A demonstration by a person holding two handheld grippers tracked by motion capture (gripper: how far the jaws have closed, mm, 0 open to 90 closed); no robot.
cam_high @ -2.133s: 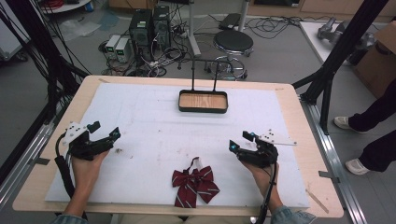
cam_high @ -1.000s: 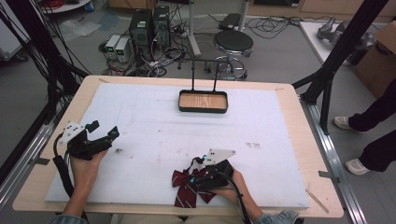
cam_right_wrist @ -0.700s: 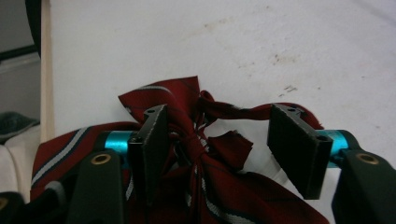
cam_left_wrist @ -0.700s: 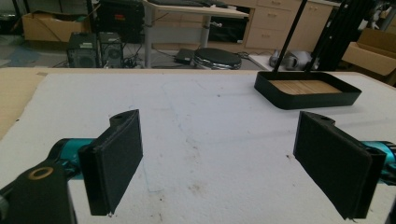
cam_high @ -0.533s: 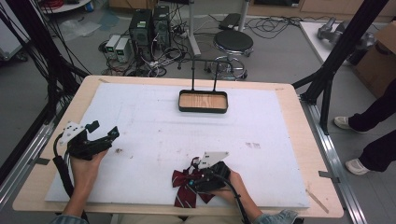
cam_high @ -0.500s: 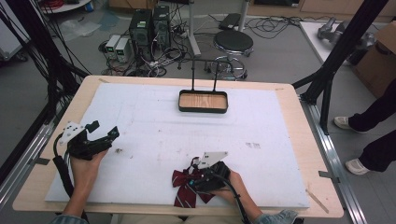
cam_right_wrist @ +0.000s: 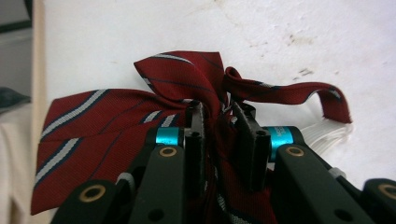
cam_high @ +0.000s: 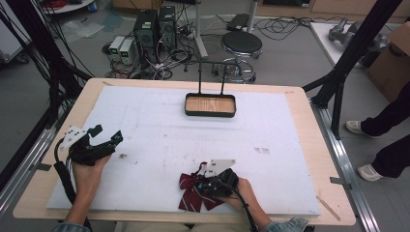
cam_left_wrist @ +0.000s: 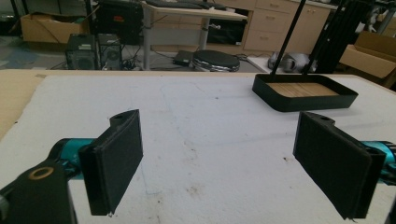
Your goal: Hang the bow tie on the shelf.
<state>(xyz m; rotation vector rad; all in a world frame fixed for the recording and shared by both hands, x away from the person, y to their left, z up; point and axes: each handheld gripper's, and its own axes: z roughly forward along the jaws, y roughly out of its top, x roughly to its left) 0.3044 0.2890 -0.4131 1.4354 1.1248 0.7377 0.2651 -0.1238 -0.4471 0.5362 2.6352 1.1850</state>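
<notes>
While my right gripper (cam_right_wrist: pixel 219 116) stays clamped on the bow tie (cam_right_wrist: pixel 116 140) knot at the near table edge, thin fabric may slip on lifting; left gripper (cam_left_wrist: pixel 233 158) hovers, jaws wide apart.

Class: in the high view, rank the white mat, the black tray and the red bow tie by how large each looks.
1. white mat
2. black tray
3. red bow tie, though the right tongs cover part of it, so tray and tie are close.
</notes>
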